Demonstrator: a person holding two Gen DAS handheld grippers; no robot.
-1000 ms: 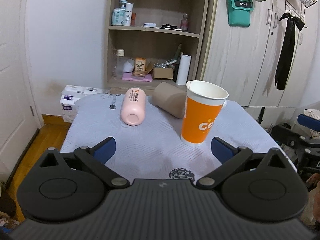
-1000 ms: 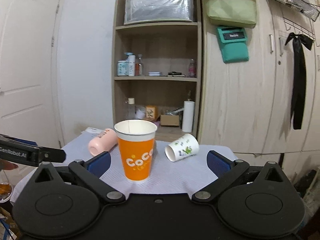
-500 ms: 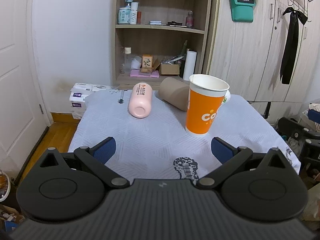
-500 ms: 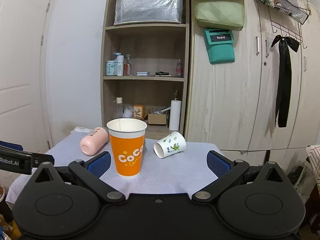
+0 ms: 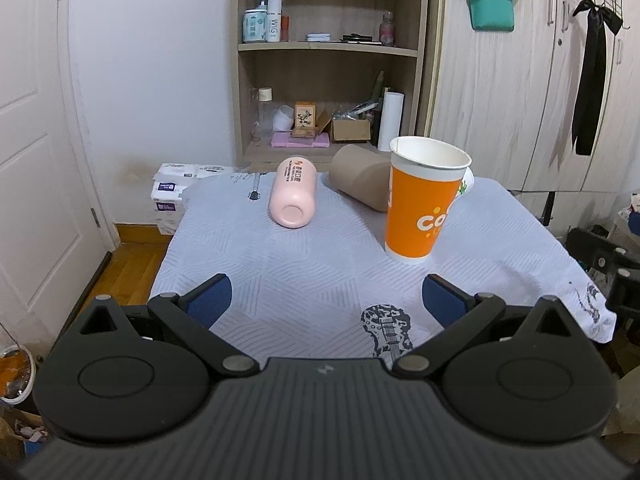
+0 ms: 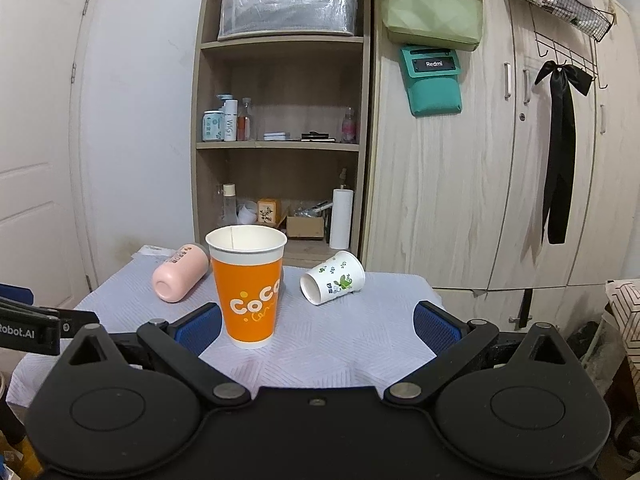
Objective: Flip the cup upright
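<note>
An orange paper cup [image 5: 422, 204] stands upright on the cloth-covered table [image 5: 320, 264]; it also shows in the right wrist view [image 6: 248, 288]. A pink bottle [image 5: 293, 196] [image 6: 178, 278], a brown cup [image 5: 360, 184] and a small white leaf-print cup [image 6: 334, 282] lie on their sides behind it. My left gripper [image 5: 326, 304] is open and empty, well short of the orange cup. My right gripper [image 6: 318, 326] is open and empty near the table's front, with the orange cup by its left finger.
A wooden shelf unit [image 6: 280, 140] and wardrobe doors [image 6: 480, 200] stand behind the table. Tissue packs [image 5: 176, 188] sit on the floor at the left. The left gripper's body [image 6: 28, 330] shows at the right wrist view's left edge.
Both grippers have drawn back from the table, so the cups look smaller and farther. The orange cup stays upright and untouched.
</note>
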